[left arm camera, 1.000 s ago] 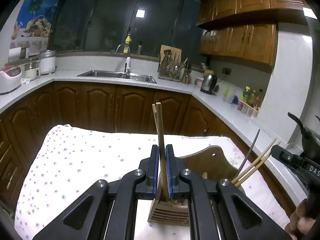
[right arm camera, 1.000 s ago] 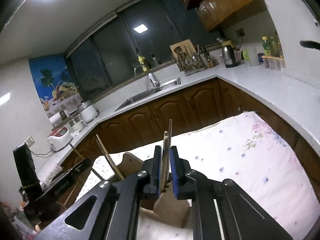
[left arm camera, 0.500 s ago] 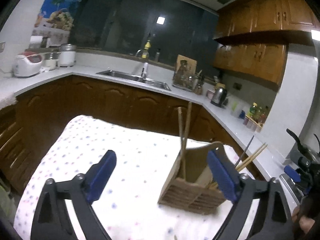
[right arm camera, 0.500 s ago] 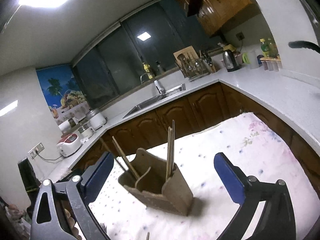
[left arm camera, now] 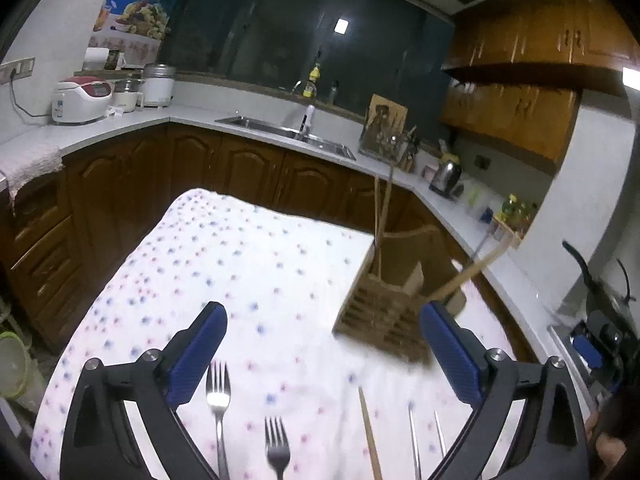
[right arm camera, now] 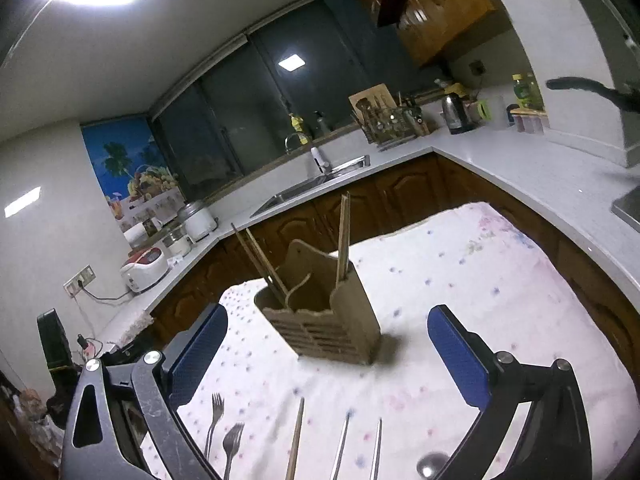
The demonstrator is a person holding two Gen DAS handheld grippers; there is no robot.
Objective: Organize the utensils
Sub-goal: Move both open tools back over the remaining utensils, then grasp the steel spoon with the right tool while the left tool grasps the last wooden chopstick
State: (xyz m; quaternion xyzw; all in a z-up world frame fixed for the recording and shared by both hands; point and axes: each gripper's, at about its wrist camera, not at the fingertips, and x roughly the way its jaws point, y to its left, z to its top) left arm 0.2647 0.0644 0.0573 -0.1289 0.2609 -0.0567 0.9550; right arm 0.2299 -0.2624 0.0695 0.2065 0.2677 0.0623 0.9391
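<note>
A wooden utensil holder (left arm camera: 384, 300) (right arm camera: 324, 312) stands on the table's flowered cloth (left arm camera: 240, 272) (right arm camera: 460, 280). Wooden chopsticks (left arm camera: 382, 208) (right arm camera: 343, 236) stand upright in it, and more (right arm camera: 260, 264) lean out of its other compartment. My left gripper (left arm camera: 322, 316) hangs back from the holder, its jaws opening with nothing between them. My right gripper (right arm camera: 328, 316) is open and empty, also short of the holder. Two forks (left arm camera: 218, 400) (right arm camera: 214, 420), a wooden chopstick (left arm camera: 370, 432) (right arm camera: 296, 440), two thin metal sticks (right arm camera: 342, 444) and a spoon bowl (right arm camera: 430, 466) lie on the cloth near me.
Brown cabinets under a white counter (left arm camera: 400, 168) wrap around the table's far and right sides. On the counter are a sink (left arm camera: 280, 132), rice cookers (left arm camera: 80, 100), a dish rack (right arm camera: 392, 124) and a kettle (right arm camera: 456, 114). A hand (left arm camera: 608, 448) shows at the lower right edge.
Both grippers went from shut on upright chopsticks to wide open. The chopsticks stayed in the holder. Both grippers drew back from it, bringing the forks and sticks on the cloth into view.
</note>
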